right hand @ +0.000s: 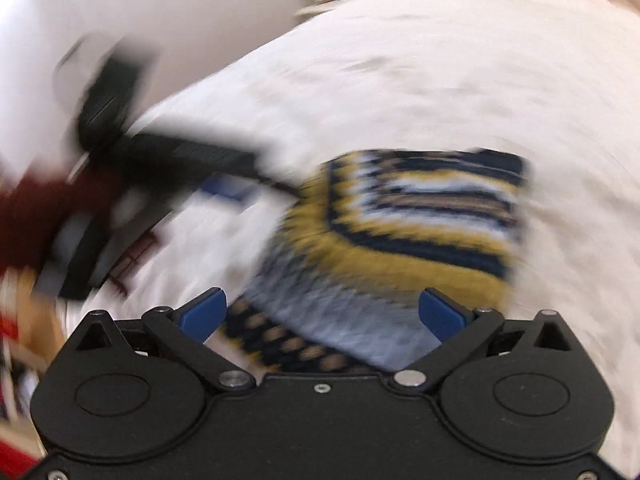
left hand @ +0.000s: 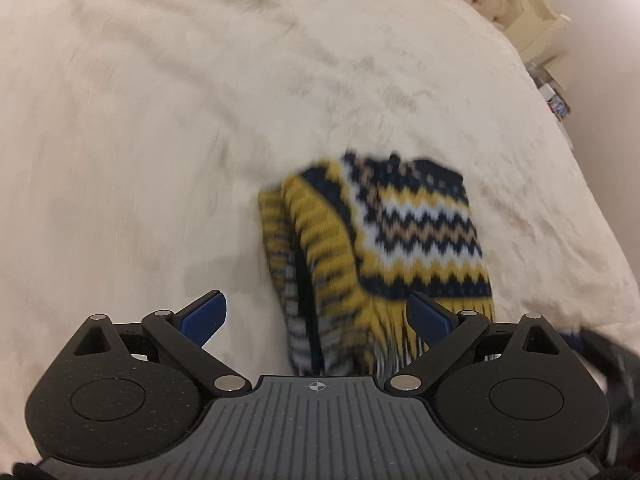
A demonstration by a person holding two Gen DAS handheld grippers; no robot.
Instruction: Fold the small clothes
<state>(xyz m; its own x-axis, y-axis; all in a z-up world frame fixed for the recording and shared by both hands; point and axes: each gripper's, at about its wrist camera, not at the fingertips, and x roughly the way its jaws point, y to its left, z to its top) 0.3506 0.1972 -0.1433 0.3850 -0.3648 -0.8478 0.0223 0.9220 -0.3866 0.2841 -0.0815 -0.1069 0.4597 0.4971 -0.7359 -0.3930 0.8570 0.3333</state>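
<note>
A small knitted garment (left hand: pixel 384 240) in yellow, navy and white zigzags lies folded on a cream bed cover (left hand: pixel 160 120), its fringe at the near edge. My left gripper (left hand: pixel 316 316) stands open just above that fringed edge, blue pads spread wide and apart from the cloth. In the right wrist view the same garment (right hand: pixel 408 228) looks blurred and fills the middle. My right gripper (right hand: pixel 324 314) is open over its near edge, pads clear of the knit. The left gripper's black body (right hand: pixel 168 160) reaches in from the left in that view.
A cream tufted headboard (left hand: pixel 492 4) and a small bedside shelf with items (left hand: pixel 554 96) stand at the far right. In the right wrist view, a dark red sleeve (right hand: pixel 44 216) and cluttered objects sit at the left past the bed's edge.
</note>
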